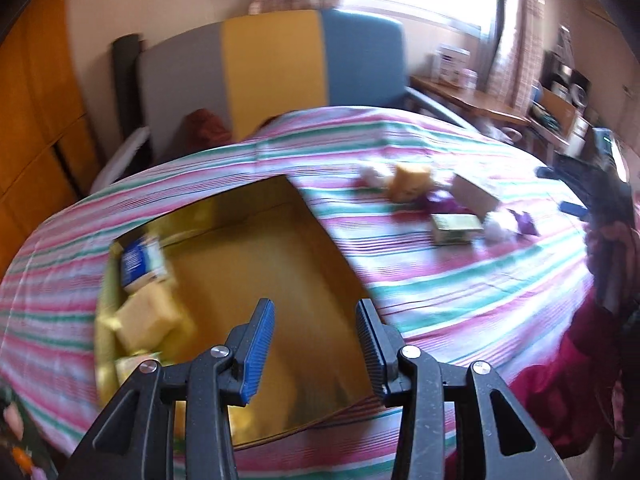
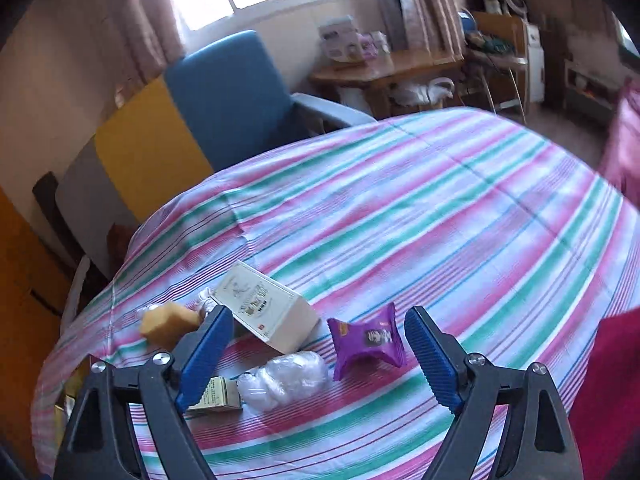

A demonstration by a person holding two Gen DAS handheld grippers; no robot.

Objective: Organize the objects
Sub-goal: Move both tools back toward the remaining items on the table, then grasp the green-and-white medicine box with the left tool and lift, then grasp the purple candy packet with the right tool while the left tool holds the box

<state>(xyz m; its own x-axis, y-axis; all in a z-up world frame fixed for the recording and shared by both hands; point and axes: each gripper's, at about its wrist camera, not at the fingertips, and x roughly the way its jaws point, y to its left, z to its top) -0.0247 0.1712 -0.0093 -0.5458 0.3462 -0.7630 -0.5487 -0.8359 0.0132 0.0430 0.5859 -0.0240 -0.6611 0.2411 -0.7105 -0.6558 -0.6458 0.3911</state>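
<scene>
A yellow box (image 1: 256,280) lies open on the striped cloth (image 1: 440,300). At its left end it holds a blue-and-white carton (image 1: 140,264) and yellow sponge blocks (image 1: 148,316). My left gripper (image 1: 315,308) hangs open over the box with nothing between its pads. In the right wrist view my right gripper (image 2: 320,320) stands wide open just above a purple snack packet (image 2: 370,340), not touching it. Beside the packet lie a white box (image 2: 268,308), a clear plastic wad (image 2: 286,374), a small pale box (image 2: 216,394) and a yellow sponge (image 2: 168,324).
The striped cloth (image 2: 440,220) stretches far to the right behind the loose items. A blue, yellow and grey chair (image 2: 236,84) stands behind the table. A wooden desk (image 2: 384,68) with clutter is by the window. A person's red sleeve (image 2: 608,380) is at the right edge.
</scene>
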